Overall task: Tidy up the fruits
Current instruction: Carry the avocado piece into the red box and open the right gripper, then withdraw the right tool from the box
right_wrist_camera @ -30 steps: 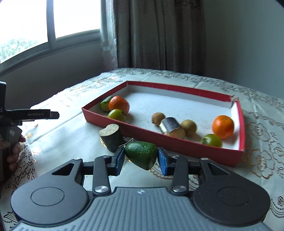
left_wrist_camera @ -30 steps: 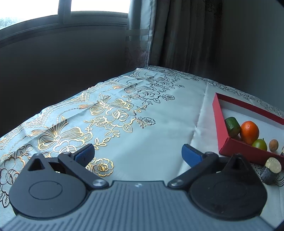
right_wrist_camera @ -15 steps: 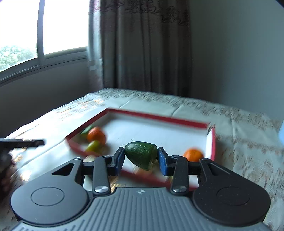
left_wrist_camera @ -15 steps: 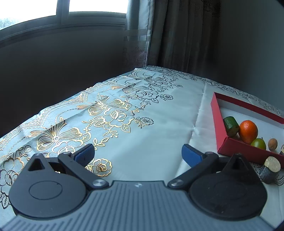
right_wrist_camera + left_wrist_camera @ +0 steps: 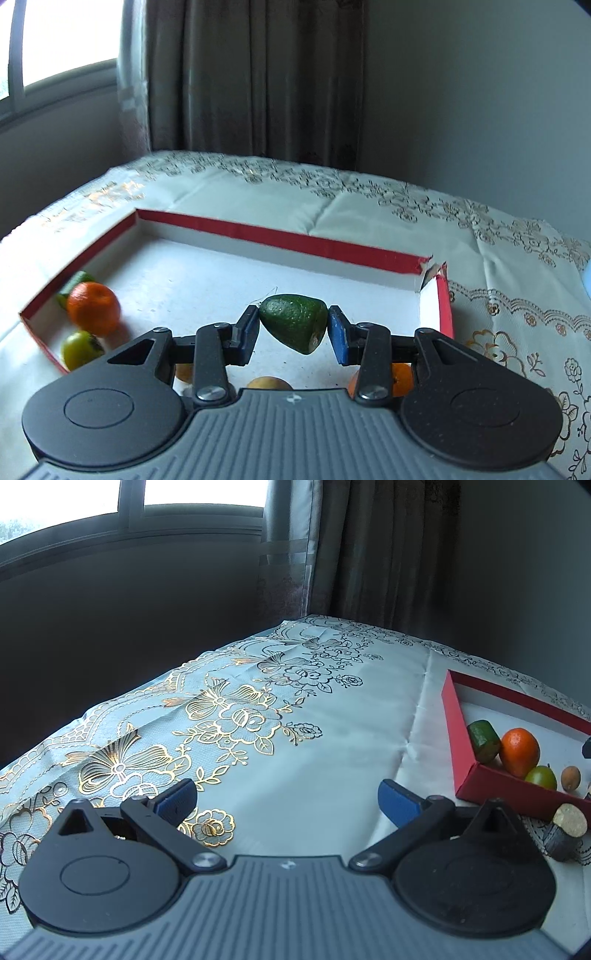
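My right gripper is shut on a dark green avocado half, held above the white floor of the red-walled tray. In the tray's left corner lie an orange, a green round fruit and a green piece behind them. More fruit shows partly under the gripper, among them a second orange. My left gripper stands open over the flowered tablecloth, left of the tray, with nothing between its fingers. A dark cut piece with a yellow face lies outside the tray's near wall.
The table is covered by a pale cloth with gold flowers. A window and curtains stand behind it, a grey wall to the right. The tray's far right corner is torn.
My right gripper has carried the avocado half forward from outside the tray's near wall to above the tray's floor. The left gripper has stayed put.
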The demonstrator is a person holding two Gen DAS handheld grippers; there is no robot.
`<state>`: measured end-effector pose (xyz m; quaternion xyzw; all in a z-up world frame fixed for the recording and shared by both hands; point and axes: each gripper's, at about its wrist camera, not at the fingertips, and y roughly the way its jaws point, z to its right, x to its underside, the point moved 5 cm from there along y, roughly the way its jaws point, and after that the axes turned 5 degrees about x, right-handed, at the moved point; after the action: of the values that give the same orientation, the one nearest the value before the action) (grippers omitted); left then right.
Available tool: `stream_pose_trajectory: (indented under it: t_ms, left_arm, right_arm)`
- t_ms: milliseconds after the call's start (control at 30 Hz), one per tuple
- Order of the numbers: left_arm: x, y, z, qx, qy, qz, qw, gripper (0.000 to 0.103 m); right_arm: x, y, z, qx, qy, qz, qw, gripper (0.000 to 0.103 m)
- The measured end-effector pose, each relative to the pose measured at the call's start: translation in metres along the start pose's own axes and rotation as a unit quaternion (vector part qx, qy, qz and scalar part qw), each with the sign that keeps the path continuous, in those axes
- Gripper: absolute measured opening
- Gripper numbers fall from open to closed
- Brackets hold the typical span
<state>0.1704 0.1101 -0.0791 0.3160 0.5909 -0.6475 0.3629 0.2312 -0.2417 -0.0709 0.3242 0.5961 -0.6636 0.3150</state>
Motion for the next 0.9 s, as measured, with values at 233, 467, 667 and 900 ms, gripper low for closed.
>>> stream_pose_trajectory:
  t_ms: [233, 467, 667, 900]
  left_arm:
    - [0.000, 0.000, 0.000, 0.000, 0.001, 0.000, 1.0000, 0.103]
    - [0.000, 0.000, -0.001, -0.001, 0.000, 0.000, 1.0000, 0.103]
    - [0.000, 0.000, -0.002, -0.001, -0.001, 0.000, 1.0000, 0.103]
    - [0.000, -0.001, -0.005, -0.003, -0.008, 0.001, 1.0000, 0.103]
  right_arm:
    - [0.010, 0.011, 0.003, 0.011, -0.001, -0.016, 1.000, 0.040]
    - [0.011, 0.006, 0.003, 0.015, 0.000, -0.019, 1.000, 0.041]
    - [0.009, -0.011, 0.007, 0.016, 0.010, -0.006, 1.000, 0.054]
    - [0.023, -0.076, 0.028, -0.003, 0.040, 0.039, 0.998, 0.068]
